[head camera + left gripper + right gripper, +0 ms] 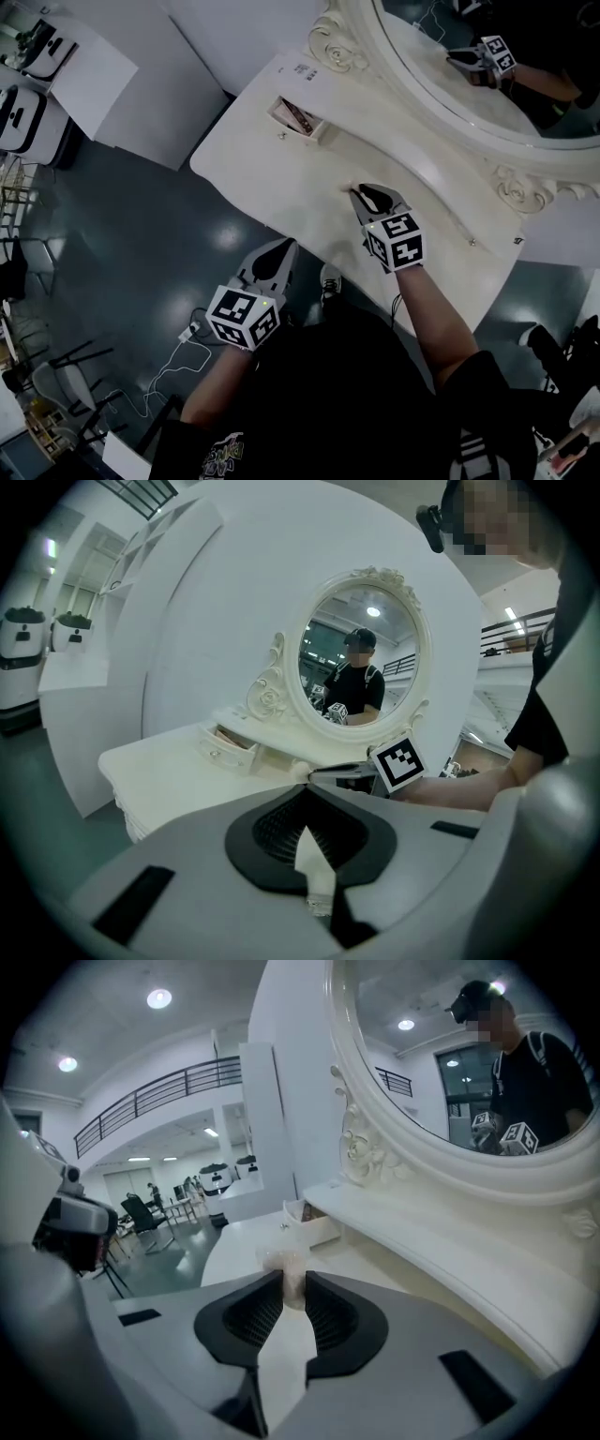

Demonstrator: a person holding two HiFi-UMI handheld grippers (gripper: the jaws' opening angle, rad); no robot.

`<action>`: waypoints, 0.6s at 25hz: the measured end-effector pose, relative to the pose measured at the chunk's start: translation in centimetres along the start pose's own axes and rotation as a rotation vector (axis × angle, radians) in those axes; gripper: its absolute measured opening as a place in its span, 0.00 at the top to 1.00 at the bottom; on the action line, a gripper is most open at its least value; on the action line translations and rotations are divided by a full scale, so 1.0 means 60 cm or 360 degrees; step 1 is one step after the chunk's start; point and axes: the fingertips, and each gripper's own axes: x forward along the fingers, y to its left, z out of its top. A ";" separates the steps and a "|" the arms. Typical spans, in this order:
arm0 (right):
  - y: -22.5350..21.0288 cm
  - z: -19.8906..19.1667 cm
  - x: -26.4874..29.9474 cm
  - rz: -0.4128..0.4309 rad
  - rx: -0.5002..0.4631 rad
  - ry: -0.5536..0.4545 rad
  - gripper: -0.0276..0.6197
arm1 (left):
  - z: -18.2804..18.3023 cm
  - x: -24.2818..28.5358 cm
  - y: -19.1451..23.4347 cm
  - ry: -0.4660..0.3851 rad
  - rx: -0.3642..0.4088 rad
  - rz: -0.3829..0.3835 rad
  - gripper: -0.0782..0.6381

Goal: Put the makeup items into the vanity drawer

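My right gripper (pixel 363 195) rests low on the white vanity top (pixel 272 187), shut on a small pale, translucent makeup item (pixel 285 1272) pinched between its pad tips. The item's exact kind is too blurred to tell. The small vanity drawer (pixel 298 117) stands open at the table's far left below the mirror, with brownish items inside; it also shows as the drawer (pixel 312 1222) ahead of the right jaws and the drawer (pixel 228 743). My left gripper (pixel 280 251) hangs off the table's front edge above the floor, shut with nothing held.
An oval mirror (pixel 487 75) with an ornate white frame backs the vanity. White cabinets (pixel 112 75) stand to the left. A power strip and cable (pixel 192 333) lie on the dark floor by the person's shoe (pixel 330 278).
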 end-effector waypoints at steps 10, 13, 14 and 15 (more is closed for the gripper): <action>0.061 0.110 0.015 0.0155 0.0080 -0.0221 0.82 | 0.051 -0.035 0.016 -0.0108 0.0059 0.0142 0.89; 0.075 0.129 0.020 0.0188 0.0098 -0.0260 0.82 | 0.062 -0.041 0.021 -0.0130 0.0073 0.0174 0.89; 0.078 0.133 0.022 0.0199 0.0109 -0.0268 0.82 | 0.065 -0.042 0.023 -0.0134 0.0077 0.0182 0.89; 0.082 0.136 0.024 0.0209 0.0121 -0.0274 0.82 | 0.067 -0.042 0.025 -0.0137 0.0081 0.0187 0.89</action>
